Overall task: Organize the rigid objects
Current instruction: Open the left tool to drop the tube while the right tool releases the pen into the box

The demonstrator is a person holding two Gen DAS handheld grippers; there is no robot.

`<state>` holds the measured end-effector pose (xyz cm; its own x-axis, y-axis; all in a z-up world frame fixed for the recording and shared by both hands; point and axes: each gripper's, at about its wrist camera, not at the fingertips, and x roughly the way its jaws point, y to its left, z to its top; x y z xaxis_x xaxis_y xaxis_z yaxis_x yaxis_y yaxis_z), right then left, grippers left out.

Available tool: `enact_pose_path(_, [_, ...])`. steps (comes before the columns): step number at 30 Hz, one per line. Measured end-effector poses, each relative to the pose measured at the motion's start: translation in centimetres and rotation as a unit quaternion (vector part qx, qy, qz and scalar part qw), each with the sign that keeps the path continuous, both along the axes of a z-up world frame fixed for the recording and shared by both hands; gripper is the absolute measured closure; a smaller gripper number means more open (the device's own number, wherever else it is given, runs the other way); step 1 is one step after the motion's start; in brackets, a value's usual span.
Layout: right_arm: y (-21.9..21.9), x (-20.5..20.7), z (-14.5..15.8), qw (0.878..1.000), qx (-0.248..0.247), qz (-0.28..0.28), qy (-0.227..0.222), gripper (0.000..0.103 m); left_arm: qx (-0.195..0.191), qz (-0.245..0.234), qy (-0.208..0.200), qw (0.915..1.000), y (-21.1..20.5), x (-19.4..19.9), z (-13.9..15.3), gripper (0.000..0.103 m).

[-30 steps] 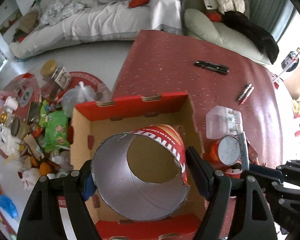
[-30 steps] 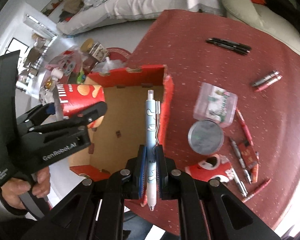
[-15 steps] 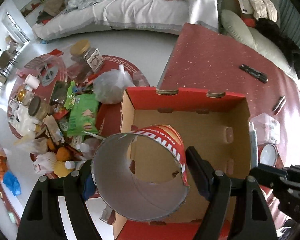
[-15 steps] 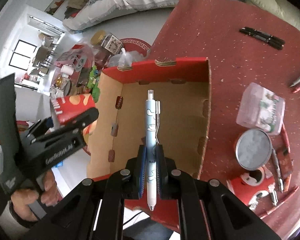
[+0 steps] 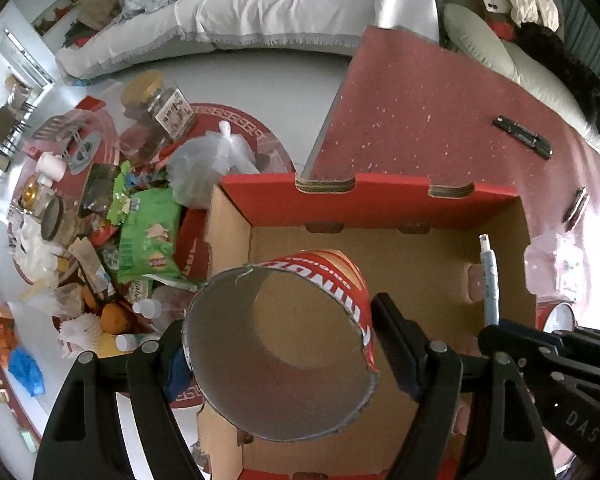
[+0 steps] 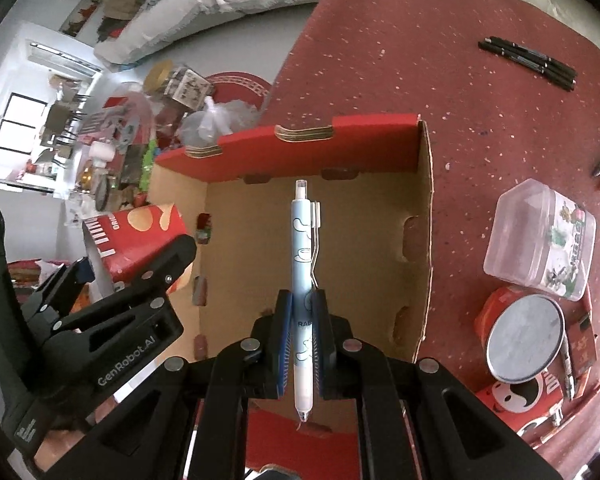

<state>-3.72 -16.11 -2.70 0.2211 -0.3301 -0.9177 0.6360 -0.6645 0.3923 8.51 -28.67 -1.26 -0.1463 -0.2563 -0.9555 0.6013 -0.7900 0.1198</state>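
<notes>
My left gripper (image 5: 284, 356) is shut on an open red chip can (image 5: 284, 340), silver inside, held over the left part of a red cardboard box (image 5: 384, 200). From the right wrist view the can (image 6: 140, 236) and left gripper (image 6: 140, 300) show at the box's (image 6: 424, 216) left wall. My right gripper (image 6: 302, 312) is shut on a light blue pen (image 6: 304, 248) pointing forward above the box's brown floor. The pen (image 5: 489, 280) shows by the box's right wall in the left wrist view.
The box stands on a red table (image 6: 420, 60). Black pens (image 6: 528, 62), a clear plastic container (image 6: 540, 240), a round tin (image 6: 524, 344) and several pens lie on the table to the right. Cluttered low trays with snacks (image 5: 148, 236) stand on the floor left.
Both grippers have drawn back and left relative to the box, so the box now fills the centre of both views. The can and the pen stay gripped.
</notes>
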Motion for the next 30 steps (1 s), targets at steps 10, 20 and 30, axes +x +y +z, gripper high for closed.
enact_pose_path(10, [-0.6, 0.2, -3.5, 0.999, 0.041, -0.002, 0.004, 0.092, 0.014, -0.015, -0.053, 0.9984, -0.4, -1.2, -5.5, 0.02])
enact_pose_path(20, [0.1, 0.5, -2.2, 0.999, 0.041, 0.015, 0.017, 0.028, 0.07, -0.003, -0.008, 0.9975, -1.4, -0.3, -5.7, 0.006])
enact_pose_path(30, [5.8, -0.2, 3.8, 0.999, -0.029, -0.032, -0.003, 0.009, 0.136, 0.031, 0.068, 0.9879, -2.1, 0.5, -3.2, 0.0])
